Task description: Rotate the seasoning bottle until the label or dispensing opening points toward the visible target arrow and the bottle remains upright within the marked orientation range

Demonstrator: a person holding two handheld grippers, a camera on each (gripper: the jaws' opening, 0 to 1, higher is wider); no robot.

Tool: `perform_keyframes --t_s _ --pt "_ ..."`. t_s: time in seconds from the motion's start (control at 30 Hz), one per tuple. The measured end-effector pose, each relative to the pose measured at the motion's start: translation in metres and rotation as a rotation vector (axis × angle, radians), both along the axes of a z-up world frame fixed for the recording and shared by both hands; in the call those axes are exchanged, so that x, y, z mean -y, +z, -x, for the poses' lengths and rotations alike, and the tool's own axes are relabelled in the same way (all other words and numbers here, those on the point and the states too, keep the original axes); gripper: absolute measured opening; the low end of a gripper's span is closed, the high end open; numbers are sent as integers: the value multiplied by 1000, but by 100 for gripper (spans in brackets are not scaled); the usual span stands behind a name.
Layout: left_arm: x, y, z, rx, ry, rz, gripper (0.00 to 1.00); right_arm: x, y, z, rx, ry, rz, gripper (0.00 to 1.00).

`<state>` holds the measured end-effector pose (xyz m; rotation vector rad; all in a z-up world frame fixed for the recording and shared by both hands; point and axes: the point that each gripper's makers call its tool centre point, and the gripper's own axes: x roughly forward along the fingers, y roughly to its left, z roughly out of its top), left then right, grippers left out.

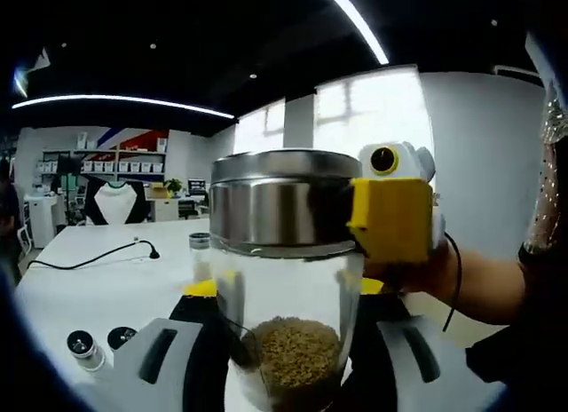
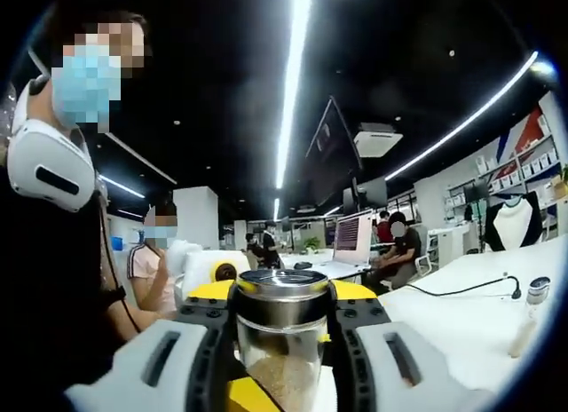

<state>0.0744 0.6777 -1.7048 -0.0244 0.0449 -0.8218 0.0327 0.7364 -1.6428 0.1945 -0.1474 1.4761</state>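
Above the white table [image 1: 98, 283], we see both grippers [image 1: 288, 359] [image 2: 282, 363] clamped on the upright seasoning bottle [image 1: 288, 279] between them

A white table [image 1: 98, 279] spreads out to the left of the fingers, with a black cable [image 1: 93, 257] lying across it. Nearer, two small capped jars [image 1: 84, 345] stand just left of the fingers. Far beyond them, a mannequin bust [image 1: 114, 202] stands before wall shelves [image 1: 124, 159]. In the right gripper view, seated people [image 2: 399, 248] work at a monitor [image 2: 353, 236] beyond the fingers.
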Motion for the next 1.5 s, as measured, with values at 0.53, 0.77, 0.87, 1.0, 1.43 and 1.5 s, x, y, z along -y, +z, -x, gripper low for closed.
perform_keyframes --t_s 0.53,0.77,0.87,1.0,1.43,1.5 --pt "-13 10 -14 63 100 2 47 -5 6 -15 120 -141 37 38" --pt "-24 11 -17 95 179 -26 47 -11 7 -18 123 -194 55 39" --pt "-29 13 -21 114 229 -54 47 -16 4 -26 136 -301 111 40" --pt "-38 14 -25 120 276 -65 47 -19 4 -32 126 -411 105 45" --pt "-33 13 -22 105 245 -73 48 -8 5 -38 26 -353 43 38" --pt "-30 15 -20 116 225 -76 48 -4 8 -37 10 -298 9 38"
